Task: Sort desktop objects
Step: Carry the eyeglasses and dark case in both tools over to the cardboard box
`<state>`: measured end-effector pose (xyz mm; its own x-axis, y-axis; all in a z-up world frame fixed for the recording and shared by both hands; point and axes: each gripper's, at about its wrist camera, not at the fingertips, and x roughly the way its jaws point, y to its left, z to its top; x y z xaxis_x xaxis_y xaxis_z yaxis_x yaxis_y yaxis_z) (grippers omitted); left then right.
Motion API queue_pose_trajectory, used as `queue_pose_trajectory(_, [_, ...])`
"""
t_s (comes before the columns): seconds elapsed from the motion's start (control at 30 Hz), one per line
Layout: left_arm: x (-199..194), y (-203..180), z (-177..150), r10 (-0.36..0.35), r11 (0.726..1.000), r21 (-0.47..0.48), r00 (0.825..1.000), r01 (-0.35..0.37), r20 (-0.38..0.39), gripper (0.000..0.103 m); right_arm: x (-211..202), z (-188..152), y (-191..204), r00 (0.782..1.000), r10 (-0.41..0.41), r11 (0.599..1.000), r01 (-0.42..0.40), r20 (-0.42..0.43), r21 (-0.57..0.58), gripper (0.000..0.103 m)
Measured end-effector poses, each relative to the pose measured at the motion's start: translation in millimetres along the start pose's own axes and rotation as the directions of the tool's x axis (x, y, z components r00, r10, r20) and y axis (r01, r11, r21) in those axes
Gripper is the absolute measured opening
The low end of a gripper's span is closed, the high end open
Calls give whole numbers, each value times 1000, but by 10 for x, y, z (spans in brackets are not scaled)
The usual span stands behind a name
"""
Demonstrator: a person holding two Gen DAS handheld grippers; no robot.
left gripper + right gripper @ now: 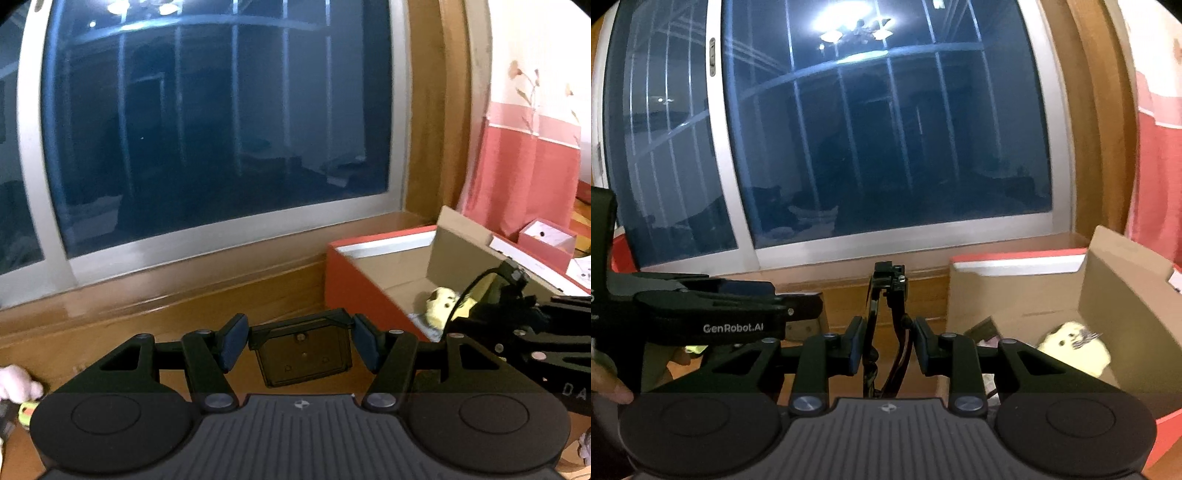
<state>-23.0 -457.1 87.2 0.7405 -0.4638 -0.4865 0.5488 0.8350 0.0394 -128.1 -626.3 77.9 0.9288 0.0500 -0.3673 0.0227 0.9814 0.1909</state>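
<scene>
Dark window [221, 122] behind, pale frame, wooden sill; red curtain [528, 173] at far right. Wooden desk [74, 354] below.

Left gripper [301, 345]: blue pads about half apart, closed on a dark translucent square case [303, 354], one pad on each side edge. Case is held level above the desk. In the right wrist view the same gripper [798, 308] shows side-on at left, marked "GenRobot.AI".

Right gripper [886, 350]: pads drawn in narrow, pinching a pair of dark glasses [886, 325] by the folded arms; frame stands upright between the pads. From the left wrist view the lens [476, 295] curves up at right, in front of the box.

Red box [343, 280], open, cardboard lining, flap raised, right of both grippers. A pale yellow soft toy [1075, 347] lies inside.
</scene>
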Motion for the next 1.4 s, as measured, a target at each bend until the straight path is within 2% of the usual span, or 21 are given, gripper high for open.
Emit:
queue_pose_trajectory(0.33, [104, -521, 247, -87, 995, 56, 995, 84, 56, 61, -166, 148, -453, 997, -52, 998, 50, 52, 37, 31])
queue_pose_trajectory(0.57, [278, -900, 338, -155, 985, 87, 986, 150, 60, 61, -335, 148, -792, 988, -142, 989, 139, 66, 43, 31])
queue_pose_trajectory(0.93, [511, -1347, 239, -231, 967, 105, 973, 230, -9, 61, -466, -18, -1229, 972, -232, 970, 230, 28, 74, 31])
queue_pose_trajectory(1.4, [751, -1619, 170, -254, 959, 111, 965, 259, -57, 61, -443, -82, -1534, 956, -292, 954, 292, -12, 72, 31])
